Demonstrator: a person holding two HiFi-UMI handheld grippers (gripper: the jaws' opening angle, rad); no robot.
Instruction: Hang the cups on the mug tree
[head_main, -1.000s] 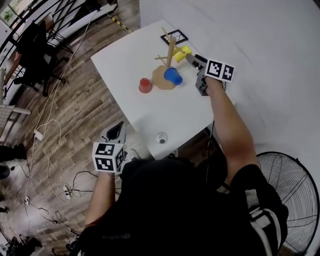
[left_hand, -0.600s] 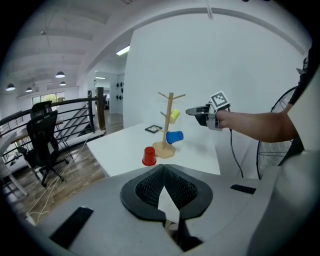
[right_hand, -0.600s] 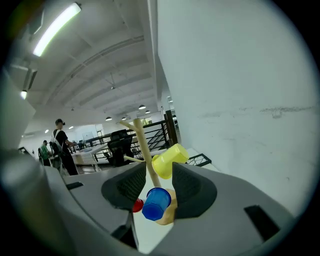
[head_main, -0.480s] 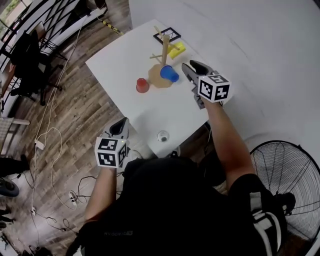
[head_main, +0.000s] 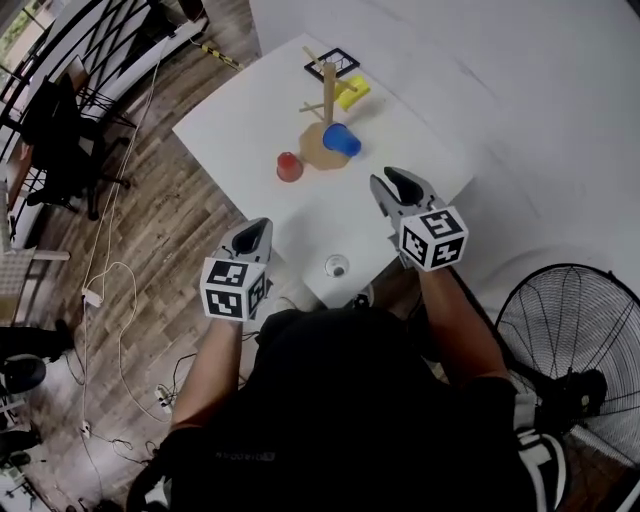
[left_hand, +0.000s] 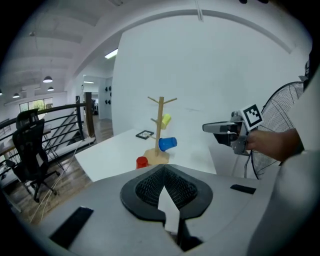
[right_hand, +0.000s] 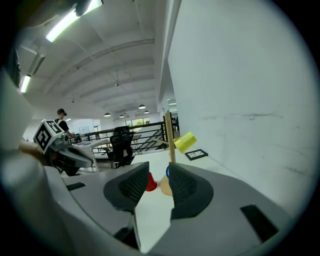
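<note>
Right gripper (head_main: 393, 180) withdrawn, jaws closing empty, masking blue cup (right_hand: 167, 171); left gripper (head_main: 258, 228) pinched together.

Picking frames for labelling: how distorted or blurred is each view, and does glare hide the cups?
Head view: sharp, evenly lit, no glare; blue cup and red cup read clearly. Left gripper view: strong fisheye, dark corners, cups small but sharp. Right gripper view: same fisheye; ceiling lamp glares top left, yellow cup clear.
</note>
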